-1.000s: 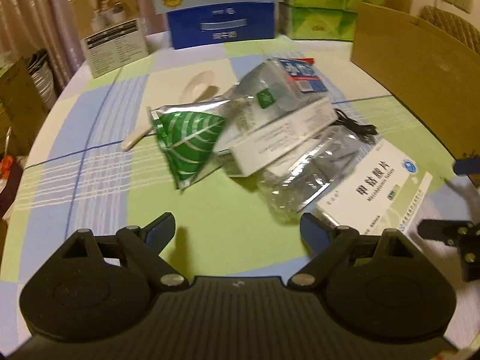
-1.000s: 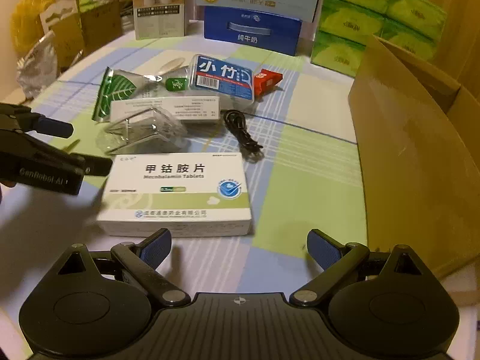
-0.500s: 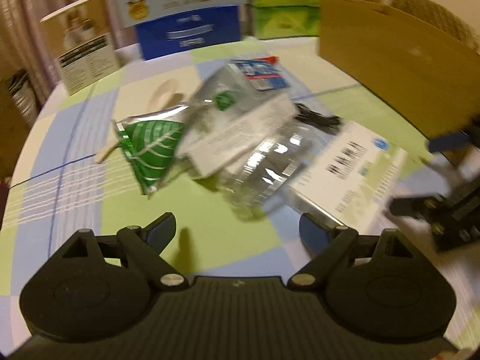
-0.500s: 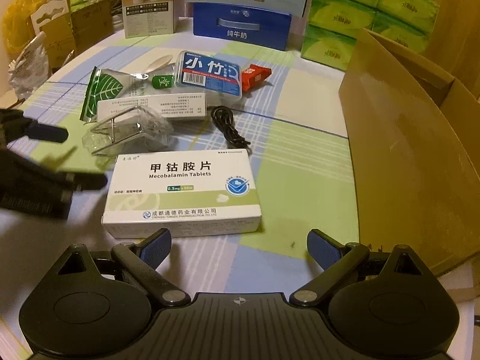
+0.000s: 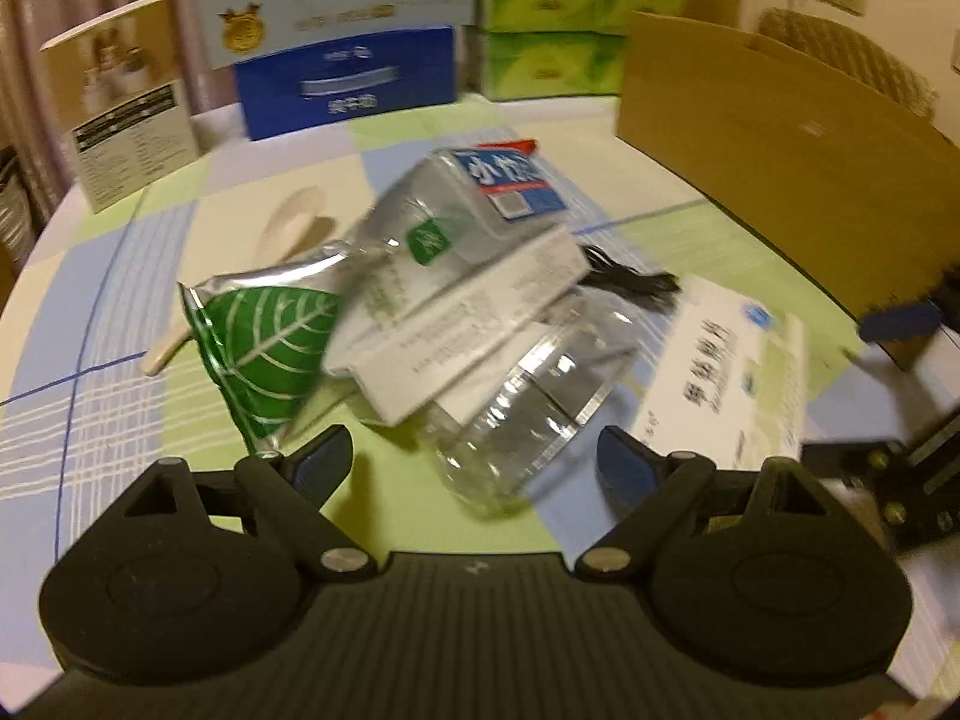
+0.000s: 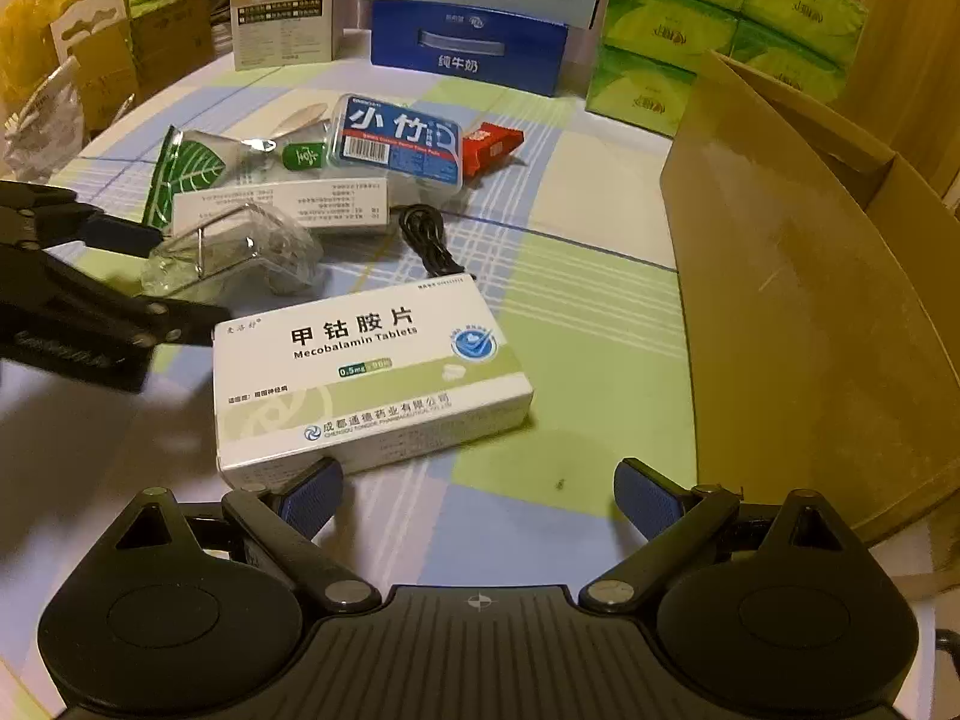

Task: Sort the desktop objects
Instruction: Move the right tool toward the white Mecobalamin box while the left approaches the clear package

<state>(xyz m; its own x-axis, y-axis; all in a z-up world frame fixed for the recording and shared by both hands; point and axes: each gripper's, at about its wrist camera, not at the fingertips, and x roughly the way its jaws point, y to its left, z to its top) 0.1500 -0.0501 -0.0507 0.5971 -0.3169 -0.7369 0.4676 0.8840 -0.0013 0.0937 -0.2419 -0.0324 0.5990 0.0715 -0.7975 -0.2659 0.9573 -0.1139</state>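
red packet (image 6: 491, 146) clear in R view, L view blurred

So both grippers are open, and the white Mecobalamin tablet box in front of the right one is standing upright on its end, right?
Not quite. Both grippers are open, left gripper and right gripper, but the Mecobalamin tablet box is lying flat on the tablecloth with its printed face up, not standing on end. The right wrist view shows this clearly.
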